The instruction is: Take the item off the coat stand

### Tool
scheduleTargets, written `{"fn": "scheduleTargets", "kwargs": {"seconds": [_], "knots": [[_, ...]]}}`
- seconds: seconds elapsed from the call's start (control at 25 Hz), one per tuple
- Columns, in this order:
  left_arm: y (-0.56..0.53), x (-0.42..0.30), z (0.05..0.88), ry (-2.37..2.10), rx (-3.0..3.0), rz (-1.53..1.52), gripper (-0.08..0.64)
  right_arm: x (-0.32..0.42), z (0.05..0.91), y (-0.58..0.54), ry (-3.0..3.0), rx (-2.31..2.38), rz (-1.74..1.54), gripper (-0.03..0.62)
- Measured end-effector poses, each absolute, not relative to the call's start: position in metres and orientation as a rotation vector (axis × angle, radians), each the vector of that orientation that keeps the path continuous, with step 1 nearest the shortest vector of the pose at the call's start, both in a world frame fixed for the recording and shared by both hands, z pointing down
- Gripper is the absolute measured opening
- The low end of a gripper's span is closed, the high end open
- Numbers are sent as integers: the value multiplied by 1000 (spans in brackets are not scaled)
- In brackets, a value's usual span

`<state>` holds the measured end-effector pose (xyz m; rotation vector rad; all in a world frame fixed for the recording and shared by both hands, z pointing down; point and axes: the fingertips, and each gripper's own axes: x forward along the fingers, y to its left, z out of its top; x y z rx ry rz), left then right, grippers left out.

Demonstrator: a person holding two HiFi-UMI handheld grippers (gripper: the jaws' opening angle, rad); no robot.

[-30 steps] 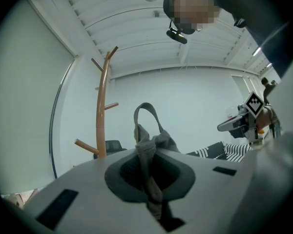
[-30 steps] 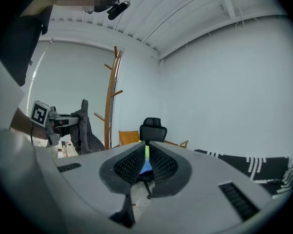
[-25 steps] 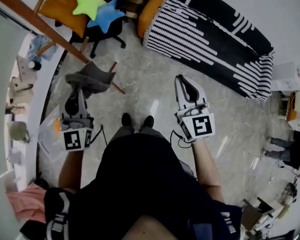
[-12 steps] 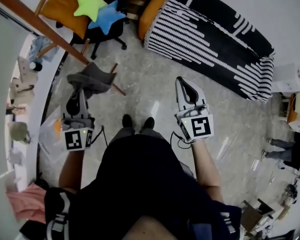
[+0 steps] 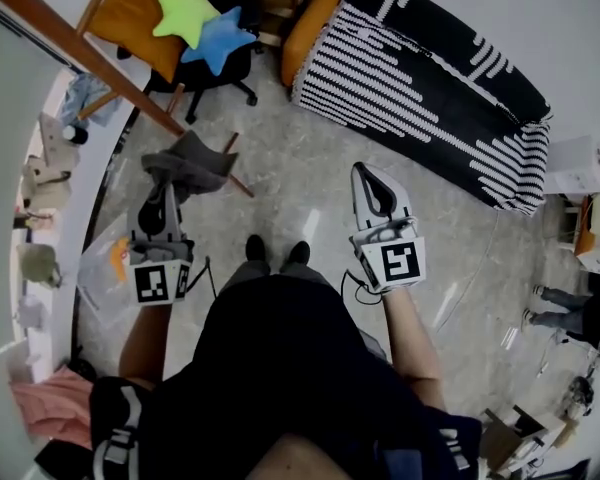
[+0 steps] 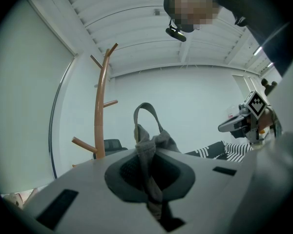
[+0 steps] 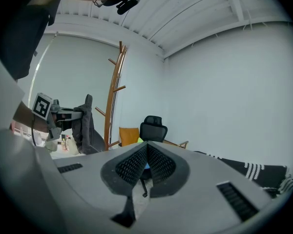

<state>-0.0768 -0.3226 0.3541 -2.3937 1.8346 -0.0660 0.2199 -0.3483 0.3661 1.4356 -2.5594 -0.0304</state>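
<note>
The item is a grey cloth piece (image 5: 192, 161) with a strap loop (image 6: 147, 112). My left gripper (image 5: 166, 192) is shut on it and holds it out level, clear of the stand. In the left gripper view the cloth is pinched between the pads of the left gripper (image 6: 149, 165) and its loop stands up above them. The wooden coat stand (image 5: 90, 60) slants across the head view's top left; its bare pegs show in the left gripper view (image 6: 101, 112). My right gripper (image 5: 364, 171) is shut with nothing in it, its pads (image 7: 136, 163) pressed together.
A black-and-white striped sofa (image 5: 430, 78) lies ahead to the right. An orange chair (image 5: 130, 13) carries star cushions (image 5: 202, 23) beside a black office chair (image 7: 152, 129). Shelves with small things (image 5: 40, 178) line the left wall. Another person's legs (image 5: 560, 303) show at far right.
</note>
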Motion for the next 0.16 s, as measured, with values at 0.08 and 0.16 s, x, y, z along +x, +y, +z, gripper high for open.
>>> {"fn": "scheduleTargets", "kwargs": {"seconds": [0.08, 0.16], "knots": [[-323, -79, 354, 1838, -2388, -57, 28, 218, 367, -349, -2561, 1430, -33, 20], [-323, -81, 355, 1848, -2385, -55, 28, 216, 367, -350, -2565, 1425, -34, 20]]}}
